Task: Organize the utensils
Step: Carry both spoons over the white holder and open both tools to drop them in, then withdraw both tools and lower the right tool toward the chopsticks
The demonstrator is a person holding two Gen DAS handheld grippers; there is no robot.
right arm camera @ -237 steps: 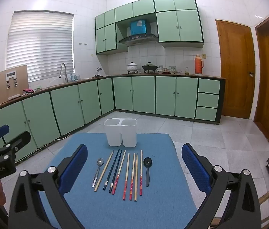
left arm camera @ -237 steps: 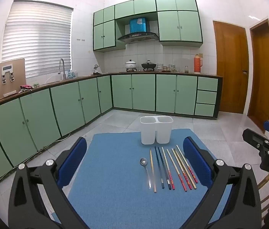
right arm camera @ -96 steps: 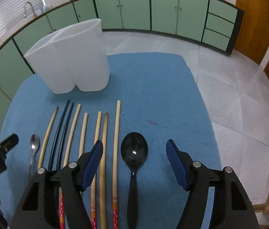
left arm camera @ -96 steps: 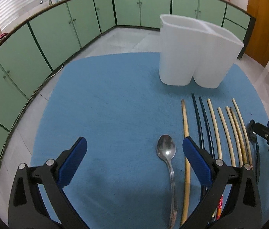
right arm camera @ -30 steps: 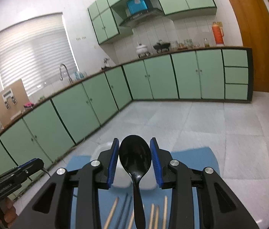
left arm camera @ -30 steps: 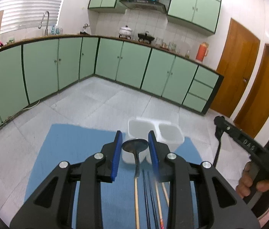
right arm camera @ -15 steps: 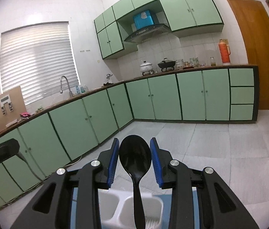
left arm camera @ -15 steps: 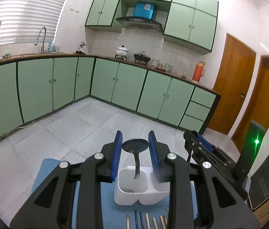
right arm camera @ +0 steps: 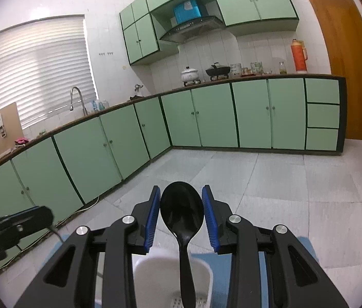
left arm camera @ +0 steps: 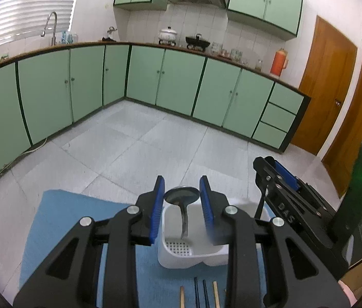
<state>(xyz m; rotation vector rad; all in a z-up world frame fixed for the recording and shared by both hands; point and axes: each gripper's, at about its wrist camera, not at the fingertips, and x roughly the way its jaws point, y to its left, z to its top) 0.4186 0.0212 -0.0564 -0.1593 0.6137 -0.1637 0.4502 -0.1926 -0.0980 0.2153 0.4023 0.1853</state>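
My left gripper (left arm camera: 181,193) is shut on a metal spoon (left arm camera: 181,195), bowl up, with the handle hanging into the left compartment of the white two-part holder (left arm camera: 178,259). My right gripper (right arm camera: 181,206) is shut on a black spoon (right arm camera: 182,210), bowl up, with the handle reaching down into a holder compartment (right arm camera: 142,277). The right gripper also shows in the left wrist view (left arm camera: 283,177), beside the holder. The left gripper shows at the left edge of the right wrist view (right arm camera: 14,224).
The holder stands on a blue mat (left arm camera: 57,218) on the table. Chopstick tips (left arm camera: 199,295) lie on the mat in front of the holder. Green kitchen cabinets (left arm camera: 155,87) and a tiled floor lie beyond.
Both grippers have come lower and closer over the holder. The spoon handles now hang deeper into its compartments. Both spoons stay gripped.
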